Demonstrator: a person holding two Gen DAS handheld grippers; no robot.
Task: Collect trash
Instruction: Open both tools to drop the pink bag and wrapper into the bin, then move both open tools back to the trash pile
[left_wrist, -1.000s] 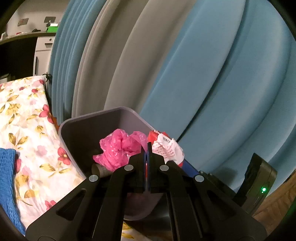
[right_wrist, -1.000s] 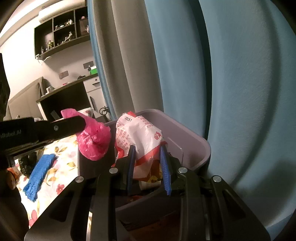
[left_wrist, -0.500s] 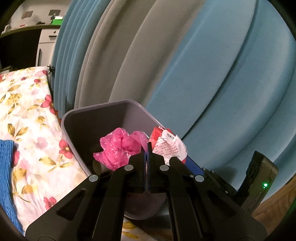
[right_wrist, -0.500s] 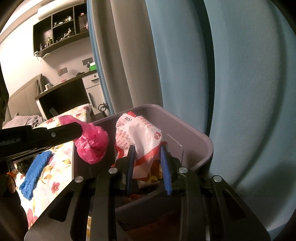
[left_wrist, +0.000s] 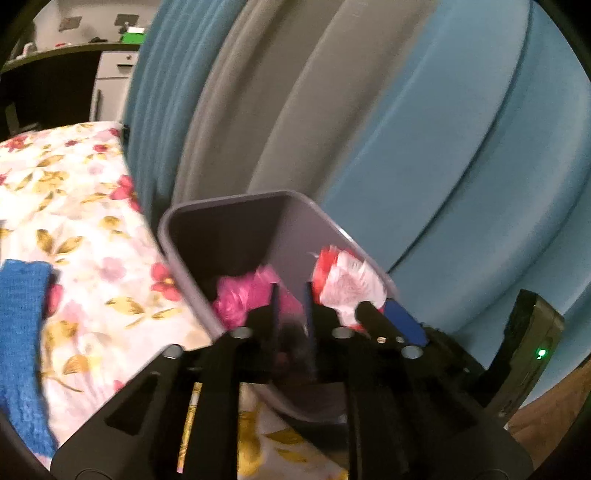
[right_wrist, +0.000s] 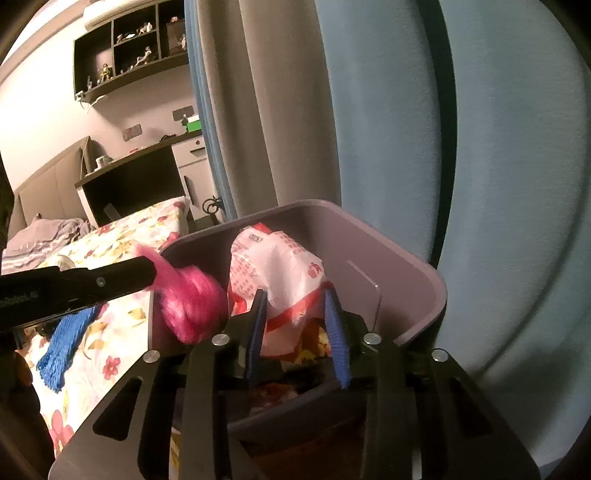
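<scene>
Far left, a blue knitted cloth (left_wrist: 22, 332) lying on the floral bedspread (left_wrist: 85, 206). Next along, the grey bin (right_wrist: 424, 291) standing hard against the bed's edge, blue and grey curtains (right_wrist: 406, 129) behind it. Over the bin's left rim, left gripper (left_wrist: 290, 306) with jaws just parting, a clear gap between them now. Pink plastic bag (right_wrist: 192, 302), a blurred crumpled wad, right at the fingertips above the bin's mouth; whether still pinched or already loose, cannot tell through the blur. To the right of that, right gripper (right_wrist: 295, 317) reaching over the near wall of the bin, jaws likewise just easing wider. Red-and-white wrapper (right_wrist: 280, 273) standing up between the blue pads (right_wrist: 338, 332); gap visible on the right-hand side, grip slackened rather than clenched. Wrapper sitting inside the bin, more litter dimly visible below it.
</scene>
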